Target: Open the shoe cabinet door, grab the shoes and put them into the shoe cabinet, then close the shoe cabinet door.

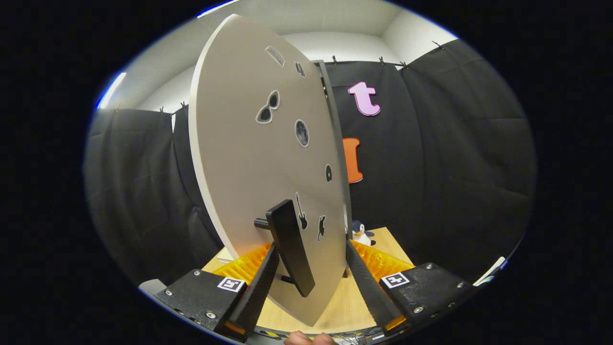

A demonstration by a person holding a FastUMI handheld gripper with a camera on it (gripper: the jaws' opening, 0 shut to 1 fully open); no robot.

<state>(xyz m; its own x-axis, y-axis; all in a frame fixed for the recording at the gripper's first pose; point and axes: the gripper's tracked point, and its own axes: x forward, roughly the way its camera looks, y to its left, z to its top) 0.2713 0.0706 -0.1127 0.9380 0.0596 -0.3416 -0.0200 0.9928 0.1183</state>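
Gripper view, door-handling step. The shoe cabinet door [261, 158], a pale panel with small dark stickers, stands swung partly open and is seen almost edge-on, its free edge nearest the camera and its hinged side against the dark cabinet frame [335, 143] beyond. A black bar handle [291, 247] stands off the door's face on short posts. The gripper [310, 273] has its fingers apart and straddles the lower part of the door: the left finger [261, 280] lies just beside the handle on the door's face side, the right finger [364, 278] on the far side by the frame. Neither finger can be seen to press on handle or panel, so nothing is clamped.

The cabinet stands on a light wooden table [388, 244]; a small penguin toy [360, 232] sits near the table's far edge, just past the frame. A fingertip [306, 339] of the person shows below the gripper. The shoes cannot be made out here.

Judged stage: the door is being worked, whether opening or closing cannot be told. The next move calls for a steady push or pull along the door's arc, keeping contact near the handle, without the panel jamming between the fingers.
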